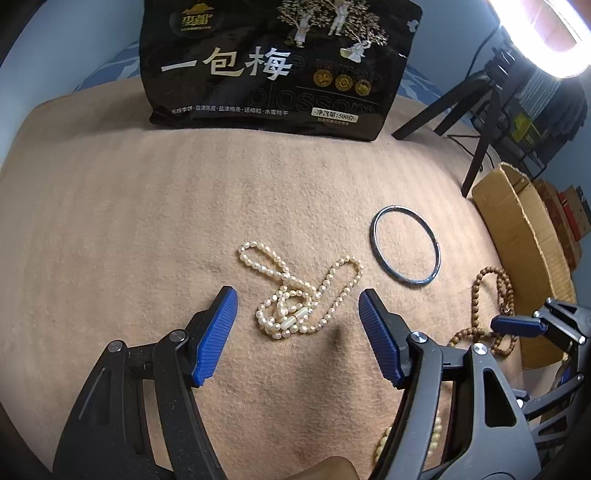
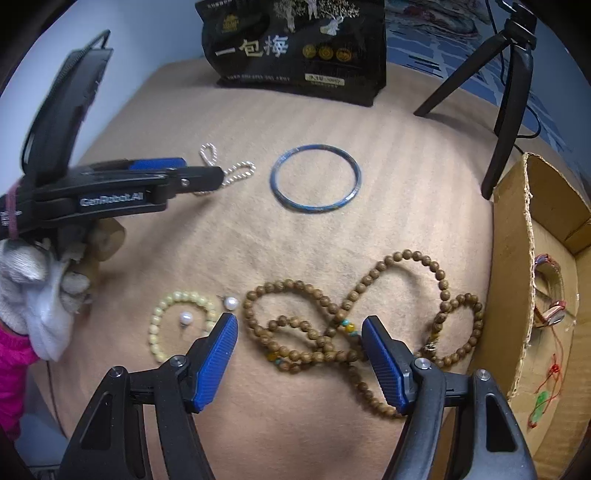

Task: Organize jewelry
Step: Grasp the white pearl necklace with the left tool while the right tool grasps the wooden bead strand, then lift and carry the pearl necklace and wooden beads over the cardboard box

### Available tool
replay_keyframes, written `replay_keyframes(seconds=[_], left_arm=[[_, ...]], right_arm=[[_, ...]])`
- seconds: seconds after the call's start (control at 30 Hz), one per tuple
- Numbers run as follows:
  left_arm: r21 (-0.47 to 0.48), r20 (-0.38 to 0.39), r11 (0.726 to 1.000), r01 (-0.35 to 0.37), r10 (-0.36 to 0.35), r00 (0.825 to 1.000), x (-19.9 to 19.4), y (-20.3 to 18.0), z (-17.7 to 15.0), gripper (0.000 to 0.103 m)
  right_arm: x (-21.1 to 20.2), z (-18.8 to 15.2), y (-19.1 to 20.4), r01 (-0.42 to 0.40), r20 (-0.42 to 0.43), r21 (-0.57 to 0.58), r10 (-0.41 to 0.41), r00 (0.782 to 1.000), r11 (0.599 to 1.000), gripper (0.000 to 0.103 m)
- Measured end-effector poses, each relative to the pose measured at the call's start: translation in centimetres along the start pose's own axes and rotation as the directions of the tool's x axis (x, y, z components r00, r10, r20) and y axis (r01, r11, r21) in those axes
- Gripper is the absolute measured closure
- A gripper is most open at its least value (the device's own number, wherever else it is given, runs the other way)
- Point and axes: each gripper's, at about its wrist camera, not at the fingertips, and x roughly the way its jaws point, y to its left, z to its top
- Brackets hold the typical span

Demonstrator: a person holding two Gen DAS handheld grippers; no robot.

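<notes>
Jewelry lay spread over a tan blanket (image 2: 332, 229) that covered the whole surface; a blue wall rose behind it. At the top of both views stood one black snack bag (image 1: 273, 66), with one black tripod (image 2: 513, 92) at upper right and a lit ring lamp (image 1: 546, 33) in the left view's top right corner. One cardboard box (image 2: 517, 229) sat at the right edge, holding a reddish bracelet (image 2: 550, 295) and some red cord (image 2: 550, 384).

Counted: one pearl necklace (image 1: 295, 295) at mid-frame in the left view, one blue bangle (image 2: 316, 179) at centre, one long wooden bead strand (image 2: 351, 317) at lower centre, one pale bead bracelet (image 2: 181, 325) at lower left, and two loose pearls (image 2: 231, 303).

The left gripper (image 1: 297, 336) hovered with fingers spread either side of the necklace. The right gripper (image 2: 299, 362) was likewise spread, over the wooden beads.
</notes>
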Motion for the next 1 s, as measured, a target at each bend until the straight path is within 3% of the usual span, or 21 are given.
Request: replay_keyframes(seconds=[0.53, 0.6, 0.77, 0.8, 0.87, 1.0], left_arm=[[0.100, 0.027, 0.990, -0.094, 0.092, 0.995, 2.1, -1.9, 0.0, 0.034], [0.097, 0.040, 0.989, -0.114, 0.111, 0.993, 2.2, -1.9, 0.1, 0.043], [0.107, 0.061, 0.983, -0.147, 0.141, 0.988, 2.3, -1.8, 0.1, 0.073], [0.105, 0.063, 0.983, -0.148, 0.142, 0.988, 2.3, -1.7, 0.1, 0.077], [0.088, 0.065, 0.985, -0.150, 0.144, 0.987, 2.2, -1.4, 0.3, 0.094], [0.044, 0.065, 0.992, -0.122, 0.119, 0.991, 1.9, -0.6, 0.4, 0.098]], right_arm=[[3.0, 1.3, -0.8, 0.049, -0.045, -0.009, -0.050, 0.998, 0.999, 0.030], [3.2, 1.4, -0.7, 0.063, -0.041, -0.021, -0.064, 0.997, 0.998, 0.034], [3.2, 1.5, -0.5, 0.073, -0.027, -0.015, -0.073, 0.997, 0.997, 0.068], [3.2, 1.4, -0.7, 0.074, -0.023, -0.013, -0.075, 0.997, 0.997, 0.070], [3.3, 1.4, -0.8, 0.076, -0.015, -0.011, -0.076, 0.997, 0.997, 0.081], [3.4, 1.4, -1.0, 0.068, 0.002, 0.004, -0.068, 0.998, 0.998, 0.089]])
